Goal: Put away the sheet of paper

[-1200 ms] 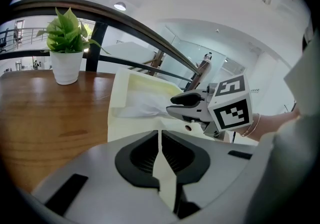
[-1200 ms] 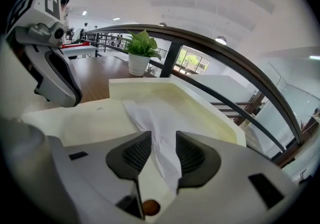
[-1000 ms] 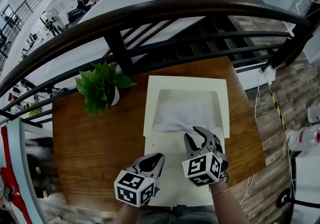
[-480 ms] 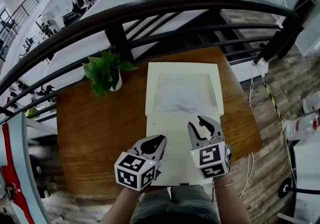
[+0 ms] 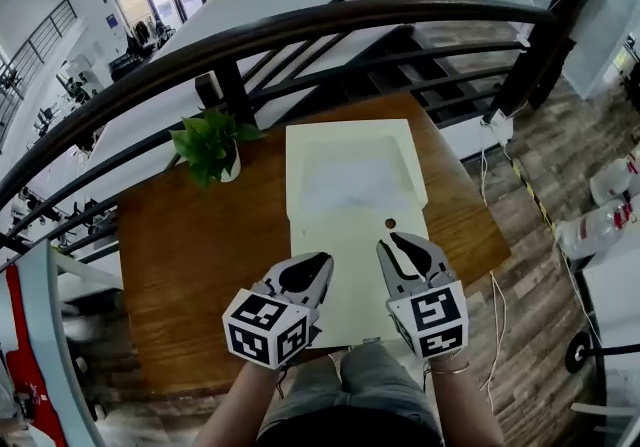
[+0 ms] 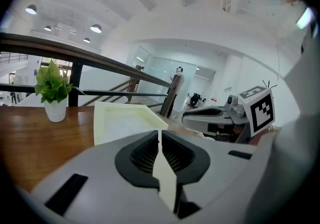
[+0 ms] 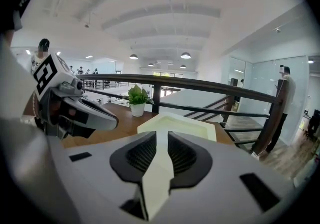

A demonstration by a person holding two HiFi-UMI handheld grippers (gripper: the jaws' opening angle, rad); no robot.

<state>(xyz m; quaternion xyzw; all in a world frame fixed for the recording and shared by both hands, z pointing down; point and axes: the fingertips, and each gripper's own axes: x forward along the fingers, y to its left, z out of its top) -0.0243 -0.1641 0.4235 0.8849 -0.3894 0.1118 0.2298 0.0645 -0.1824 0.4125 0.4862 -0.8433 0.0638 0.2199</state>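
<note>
1. The paper (image 5: 350,180) lies in the recessed tray (image 5: 297,170) just above the centre of the head view, white against the cream walls.
2. A flat cream lid (image 5: 345,280) runs from the tray's lower edge down toward the person. It has a small dark hole (image 5: 390,223) near its upper right corner.
3. Both rest on the wooden bench (image 5: 190,245). A potted plant (image 5: 208,145) stands left of the tray, in front of a dark railing (image 5: 300,25).
4. The left hand-held gripper (image 5: 320,261) hovers over the lid's lower left, jaws together, holding nothing.
5. The right hand-held gripper (image 5: 390,245) hovers over the lid's right side. Its jaws have just been closing and stand a narrow slit apart, with nothing between them.
6. Neither touches the paper, and both sit below it in the frame.
</note>
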